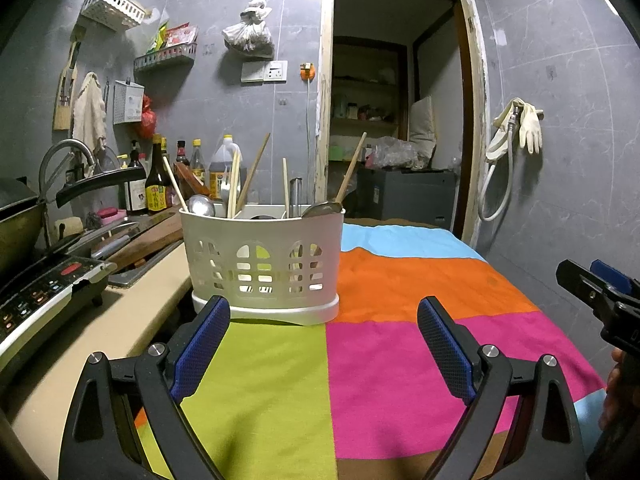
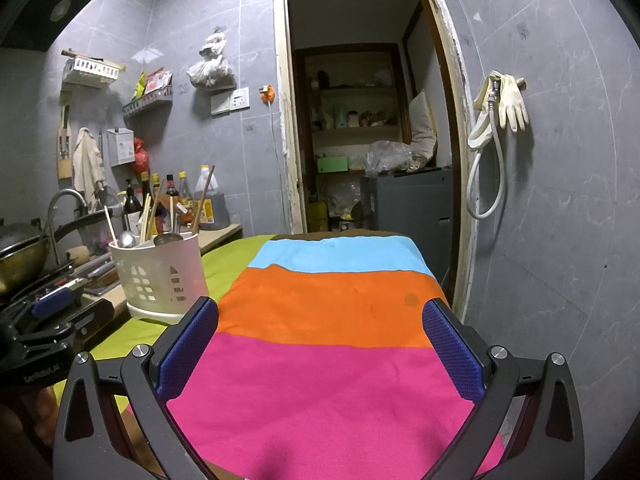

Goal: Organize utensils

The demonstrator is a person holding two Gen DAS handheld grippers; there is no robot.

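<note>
A white slotted utensil caddy stands on the left part of a table under a colour-block cloth. Several wooden chopsticks, a fork and two metal spoons stick out of it. My left gripper is open just in front of the caddy, with nothing between its blue pads. In the right wrist view the caddy sits to the left, and my right gripper hangs open and empty over the pink and orange patches. The right gripper's tip shows at the left view's right edge.
An induction cooker, a wok, a cutting board with knives and a sink tap line the counter to the left. Sauce bottles stand behind. An open doorway lies beyond the table; gloves and a hose hang on the right wall.
</note>
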